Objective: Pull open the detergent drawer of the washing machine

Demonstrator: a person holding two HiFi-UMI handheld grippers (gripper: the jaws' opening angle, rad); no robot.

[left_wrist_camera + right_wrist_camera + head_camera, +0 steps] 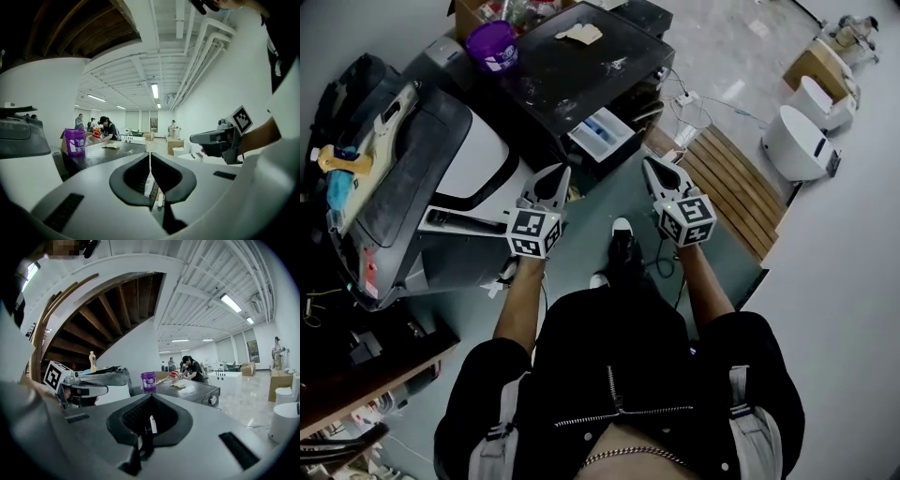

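Left tool [561,174]: jaws pressed together with nothing between them. I'm holding it out in front, pointing roughly level.
Right tool [651,165]: same story, tips closed and empty, held alongside the left one with a gap between them.
Detergent drawer [602,134]: it sticks out of the front of the dark washing machine [581,75], white and blue compartments showing. It sits ahead of the two tools and clear of both.
Stage: by my reading the pull looks done, or very nearly. Neither tool is on the drawer.
Around: a purple tub [492,45] stands on the washer's top surface. A second white-and-black machine [441,178] is at my left, close under the left tool. A wooden pallet [731,187] lies on the floor to my right.
Risk, drawer: it juts into open space, so a careless swing of either tool could knock it crooked or slam it back in.
Risk, overpull: if I go back for more travel, a hard tug could drag it right off its runners.
Risk, grip: closed tips can't hook the drawer front. I'd need to spread them first or they'll just skate off.
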